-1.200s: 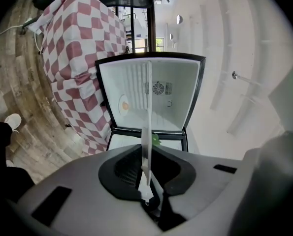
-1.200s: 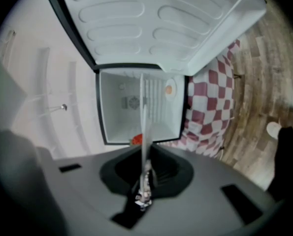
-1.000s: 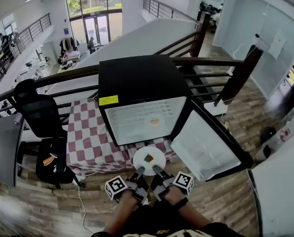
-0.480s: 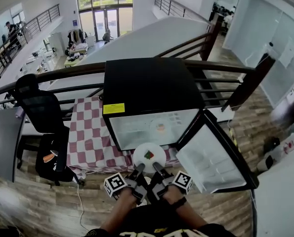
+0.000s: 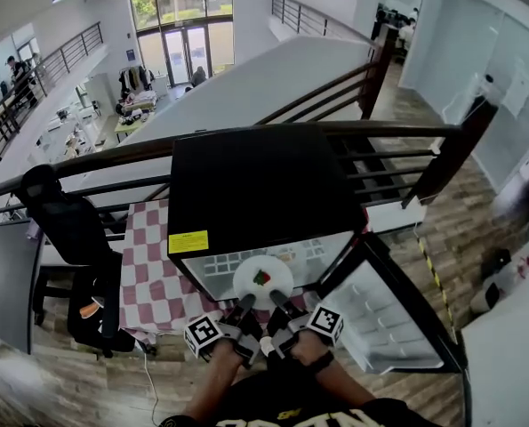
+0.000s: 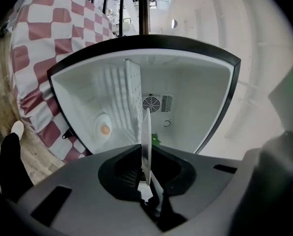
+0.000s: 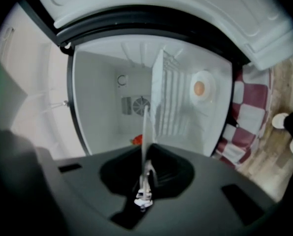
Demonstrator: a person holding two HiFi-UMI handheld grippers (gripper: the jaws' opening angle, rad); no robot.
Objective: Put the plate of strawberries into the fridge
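I see a white plate (image 5: 246,285) carrying red, green-topped strawberries (image 5: 263,278) at lower centre, a black fridge (image 5: 255,176) with a yellow label (image 5: 188,241), and a red-and-white checked cloth (image 5: 147,261) at its left.

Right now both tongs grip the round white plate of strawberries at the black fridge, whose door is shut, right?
No: the door of the black fridge stands open, swung out to the right, as the head view shows. The rest holds: the left tongs and the right tongs both grip the round white plate of strawberries by its rim.
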